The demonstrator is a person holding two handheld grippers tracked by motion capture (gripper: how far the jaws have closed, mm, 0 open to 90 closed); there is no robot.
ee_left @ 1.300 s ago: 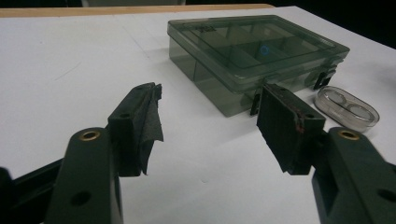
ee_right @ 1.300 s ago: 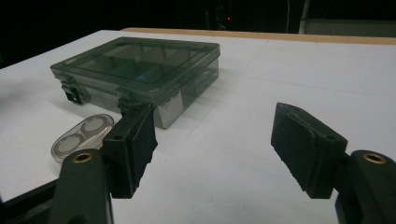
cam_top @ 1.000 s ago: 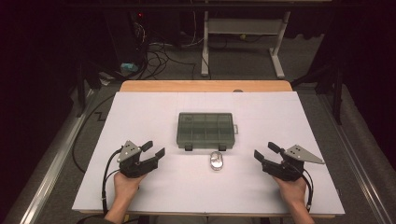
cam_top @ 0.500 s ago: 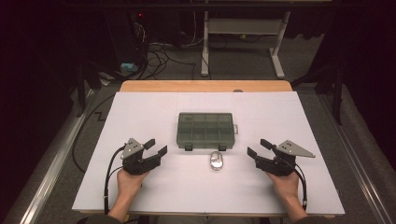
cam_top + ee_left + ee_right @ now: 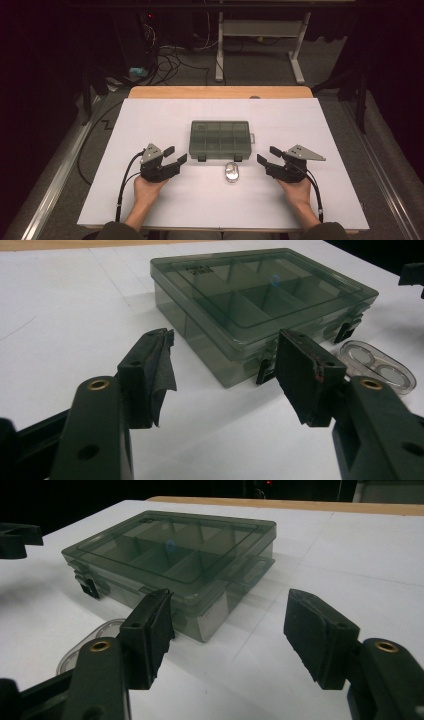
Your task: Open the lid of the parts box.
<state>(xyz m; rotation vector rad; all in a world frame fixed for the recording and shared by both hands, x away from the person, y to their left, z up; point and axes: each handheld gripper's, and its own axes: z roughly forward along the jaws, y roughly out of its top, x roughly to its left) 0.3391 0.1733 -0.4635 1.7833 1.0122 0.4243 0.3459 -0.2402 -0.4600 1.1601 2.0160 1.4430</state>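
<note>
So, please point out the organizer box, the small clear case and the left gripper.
Organizer box (image 5: 219, 138), high view, middle of its lid.
Clear case (image 5: 232, 171), high view, middle of its top.
Left gripper (image 5: 174, 155), high view, midway between its fingertips.

Two black jaws of the left gripper (image 5: 225, 375) rise from the bottom corners of the frame and stand wide apart, with only bare white table surface (image 5: 65, 315) between them. The left jaw's dark pad (image 5: 161, 371) is frayed, a loose flap hanging off its inner face. Beyond them, in the upper middle and right of the frame, lies a smoky grey translucent plastic compartment box (image 5: 250, 300), lid closed, its dividers visible through the top and two black latches on its near side. Just beside its right near corner, at the right edge, lies a small clear oval plastic case (image 5: 377, 367), flat on the table. A strip of wooden table edge (image 5: 100, 244) runs along the upper left.
</note>
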